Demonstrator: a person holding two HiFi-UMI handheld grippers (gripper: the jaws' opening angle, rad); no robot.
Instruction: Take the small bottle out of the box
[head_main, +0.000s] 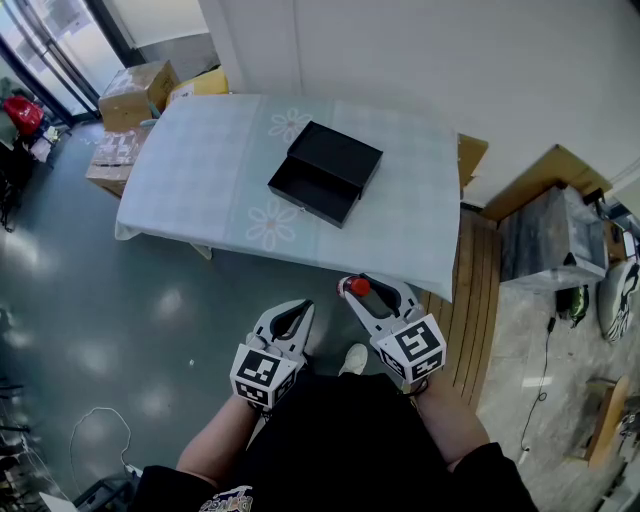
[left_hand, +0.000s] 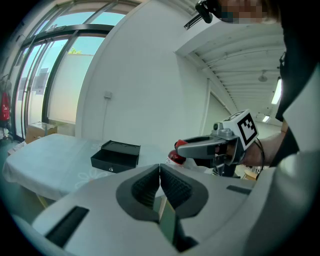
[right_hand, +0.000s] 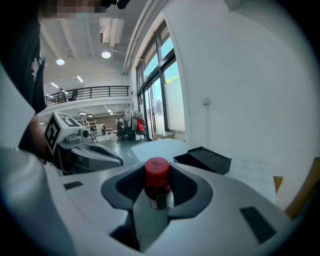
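Your right claw (right_hand: 157, 175) grips the small bottle (right_hand: 157, 186), box (right_hand: 202, 159) well ahead. Looks done. Left claw (left_hand: 160, 172) pinched together, empty.

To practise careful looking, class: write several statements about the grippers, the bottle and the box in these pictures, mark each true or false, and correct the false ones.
1. The right gripper has its jaws shut on a small red-capped bottle. True.
2. The left gripper has its jaws wide apart. False: they are together, with nothing between them.
3. The black box lies on the floor. False: it sits on the table.
4. The box is open. True.
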